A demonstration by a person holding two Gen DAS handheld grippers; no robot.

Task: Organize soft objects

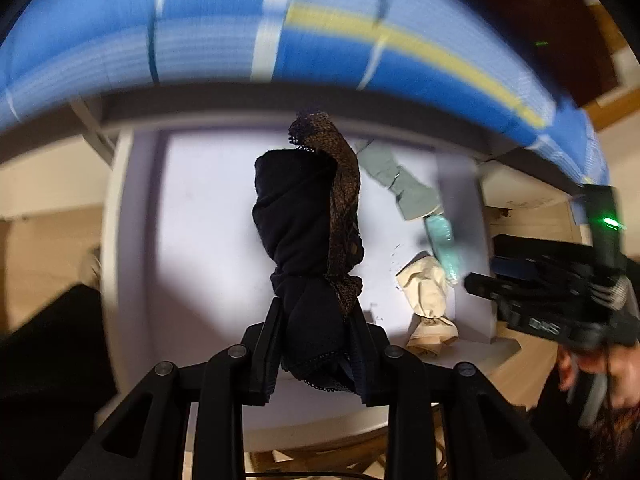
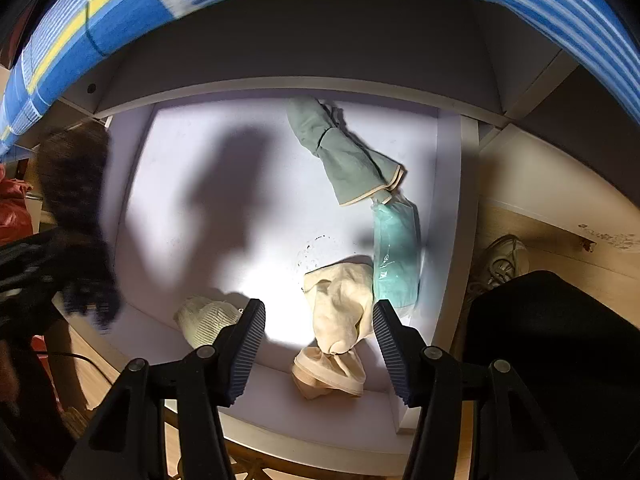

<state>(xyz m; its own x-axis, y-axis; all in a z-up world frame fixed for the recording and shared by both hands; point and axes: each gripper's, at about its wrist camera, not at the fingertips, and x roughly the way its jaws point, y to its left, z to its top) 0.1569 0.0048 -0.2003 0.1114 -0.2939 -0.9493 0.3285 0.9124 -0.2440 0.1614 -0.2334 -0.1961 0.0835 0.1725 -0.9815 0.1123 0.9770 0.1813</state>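
We had the left gripper [image 1: 316, 320] pinching a dark navy garment with a brown lace band [image 1: 304, 216], its jaws pressed onto the bunched cloth near one end, so most of the piece hung past the fingertips over the pale drawer [image 1: 200, 208] below. The grip sat low on the bundle and the lace strip trailed loose along one side. To carry it well, we judged it wise to keep the pinch firm and move smoothly, so the free lace would not snag on the drawer wall [image 1: 460, 208] or slide out of the hold. We also thought the garment should be lowered until it touched the drawer floor before letting go, rather than dropped from above, so it would land in a tidy place apart from the other pieces.

The right gripper [image 2: 320, 332] stood spread and empty, hovering just over the cream-coloured cloth [image 2: 340, 304], which lay between its fingers in that view but was not touched by the pads as far as we could tell. Beside the cream piece lay a mint-green packet [image 2: 396, 256], touching it, and further back a sage-green folded garment [image 2: 348, 156] near the rear wall. A small ribbed cream item [image 2: 204, 320] rested just beside the right gripper's near finger. A blue striped cloth [image 2: 120, 20] hung above the drawer.
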